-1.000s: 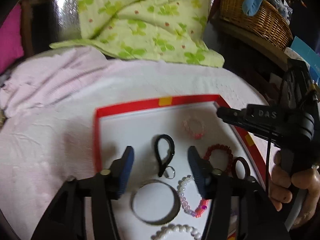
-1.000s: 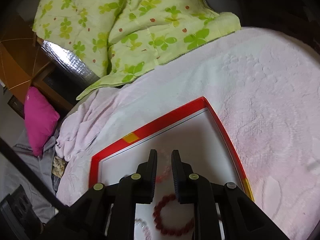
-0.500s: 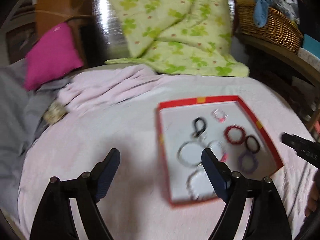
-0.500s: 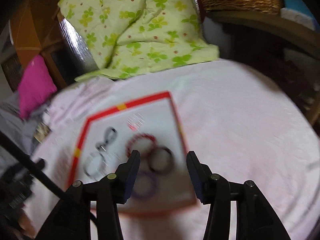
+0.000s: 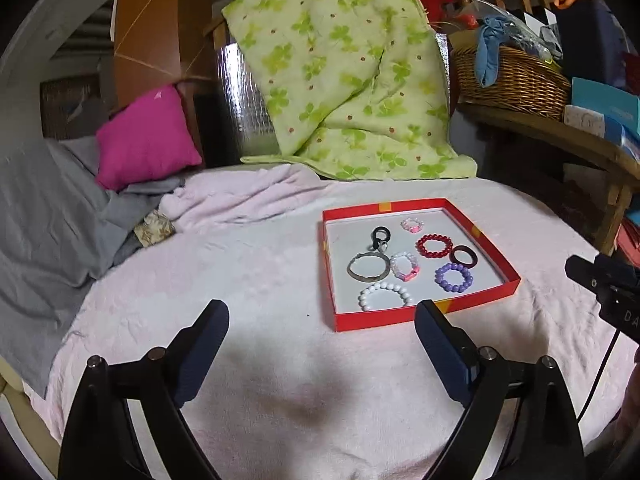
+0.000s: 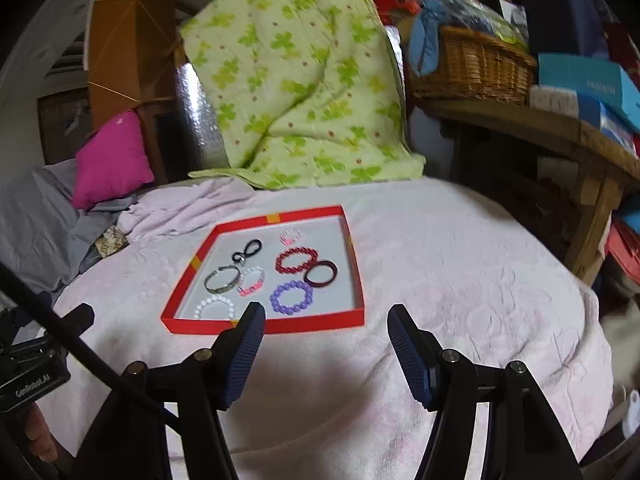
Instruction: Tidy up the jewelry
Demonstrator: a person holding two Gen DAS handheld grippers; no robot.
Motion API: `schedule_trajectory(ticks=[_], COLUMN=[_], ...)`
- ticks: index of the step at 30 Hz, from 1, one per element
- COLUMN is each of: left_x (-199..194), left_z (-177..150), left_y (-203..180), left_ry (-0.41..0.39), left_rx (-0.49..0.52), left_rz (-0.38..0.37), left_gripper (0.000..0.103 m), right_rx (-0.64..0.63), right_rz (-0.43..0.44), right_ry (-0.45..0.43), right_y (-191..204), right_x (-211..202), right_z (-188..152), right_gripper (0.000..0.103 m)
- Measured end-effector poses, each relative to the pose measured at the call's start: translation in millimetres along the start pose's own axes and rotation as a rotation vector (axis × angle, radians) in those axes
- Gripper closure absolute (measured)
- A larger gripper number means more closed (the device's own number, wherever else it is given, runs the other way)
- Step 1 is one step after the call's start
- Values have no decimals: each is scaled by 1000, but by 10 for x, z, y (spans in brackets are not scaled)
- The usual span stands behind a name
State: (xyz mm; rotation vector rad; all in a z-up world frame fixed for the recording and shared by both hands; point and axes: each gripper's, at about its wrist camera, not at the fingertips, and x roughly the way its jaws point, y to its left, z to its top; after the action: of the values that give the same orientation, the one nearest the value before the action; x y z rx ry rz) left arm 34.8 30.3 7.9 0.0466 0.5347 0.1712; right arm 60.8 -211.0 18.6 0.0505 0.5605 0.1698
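A shallow red-rimmed tray lies on the pink bedspread. Inside it lie several pieces: a red bead bracelet, a purple bead bracelet, a white bead bracelet, a silver bangle, a dark ring bangle, a black clasp and small pink bead pieces. My left gripper is open and empty, in front of the tray's near left. My right gripper is open and empty, just before the tray's near edge.
A green clover quilt and a pink pillow lie at the back. Grey bedding is on the left. A wicker basket and boxes stand on a wooden shelf at the right.
Both grippers have pulled back and up from the tray and opened wide. The right gripper, nearly shut over the tray a second ago, is now open and empty.
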Motion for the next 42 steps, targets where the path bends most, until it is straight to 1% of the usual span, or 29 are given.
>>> schedule_trajectory(ticks=[2,4,8,10,15,18,25,29,32,36,42], left_x=[55,129,223,301,355,401,462,500,516,501,492], left_z=[-2,1,-9,-22,-67,-67,-43,-42,-49,-54,-44], left_y=[18,48,34,22,-6,-24,-68,-103,-116,-93,-23], left_ry=[10,34,71,105,128,145,172,192,195,187,181], left_rx=[3,-8,1,6,11,10,-12,-12,-10,-24,-35], left_rz=[12,5,25,14,8,1,-32,-38,-17,-28,-15], left_gripper=[9,9,9,9,9,9,9,9,9,9,9], right_rx=[0,8,-2,12,23,27,24,26,22,13,-6], right_rz=[3,1,-30,-31,-38,-25,-40,-51,-49,-39,-29], right_ry=[10,45,98,128,175,196,208,210,206,210,208], right_y=[38,63,131,137,154,167,120,87,93,136,230], right_x=[51,148,301,367,485,532,570,556,546,556,566], right_z=[7,4,-17,-30,-64,-70,-75,-76,-64,-70,-79], right_gripper=[35,35,35,35,35,35,35,35,35,35,35])
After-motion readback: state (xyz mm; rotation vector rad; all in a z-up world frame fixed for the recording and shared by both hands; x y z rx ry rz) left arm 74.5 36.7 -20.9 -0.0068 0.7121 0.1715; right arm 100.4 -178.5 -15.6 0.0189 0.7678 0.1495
